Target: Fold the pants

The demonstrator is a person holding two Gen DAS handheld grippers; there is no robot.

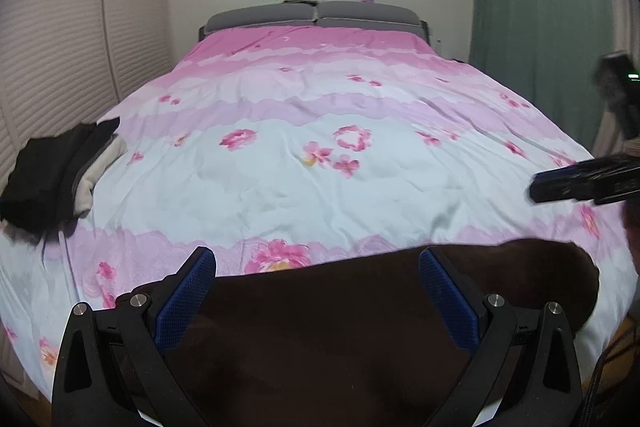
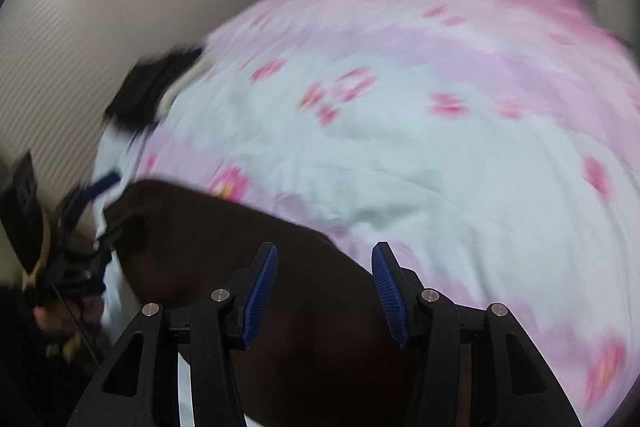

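Nearest us, our left gripper point(image 1: 318, 269) has its jaws spread wide over the dark brown pants point(image 1: 340, 327), which lie on the near edge of the bed point(image 1: 280, 179); nothing is clamped. Our right gripper point(image 2: 324, 265) hangs above the same pants point(image 2: 248, 247), jaws partly apart and empty. Farther left on the flowered cover sits a pile of black and pale clothes point(image 1: 56, 171). Beyond stands the grey headboard point(image 1: 316, 13).

Both wrist views are aimed down the bed point(image 1: 320, 167) toward the headboard point(image 1: 316, 15), close above the pants point(image 1: 340, 327); right view is blurred.
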